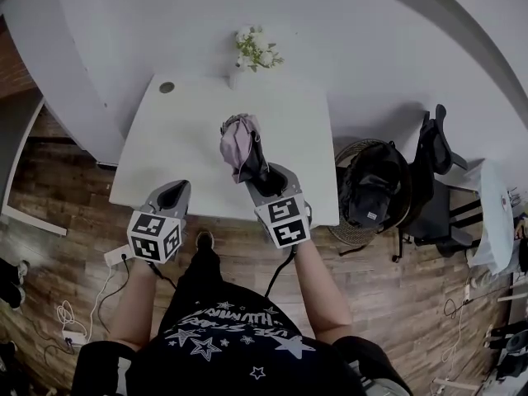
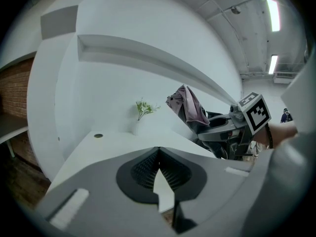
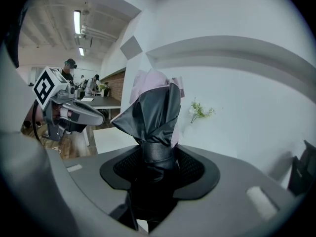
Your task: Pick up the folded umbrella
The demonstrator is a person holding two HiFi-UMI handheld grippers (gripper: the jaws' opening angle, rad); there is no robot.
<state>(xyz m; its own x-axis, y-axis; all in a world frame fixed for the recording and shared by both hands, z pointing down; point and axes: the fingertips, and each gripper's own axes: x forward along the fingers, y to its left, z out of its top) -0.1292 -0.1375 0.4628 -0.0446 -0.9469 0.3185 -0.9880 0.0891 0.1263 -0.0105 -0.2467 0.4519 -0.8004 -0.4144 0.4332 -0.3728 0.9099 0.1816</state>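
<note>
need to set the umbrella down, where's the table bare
The white table is bare on its left, from the grommet to the left gripper, and right of the flower vase. Crowded: mid-table, where the right gripper holds the folded umbrella.

We get bright, even, diffuse light in the head view: the white desk (image 1: 190, 139) and pale wall (image 1: 371, 40) sit close to overexposure, with one soft grey shadow on the wall at centre right. Straight edges bow strongly towards the frame's borders. In the left gripper view two ceiling strip lights (image 2: 270, 14) flare white at upper right, and black vignetting rounds the corners. The right gripper view has the same dark corners and a strip light (image 3: 77, 21) glaring at upper left; the folded umbrella (image 3: 153, 112) shows a dull sheen. The left tongs (image 2: 158, 151) and right tongs (image 3: 157, 154), low in frame, look soft.
</note>
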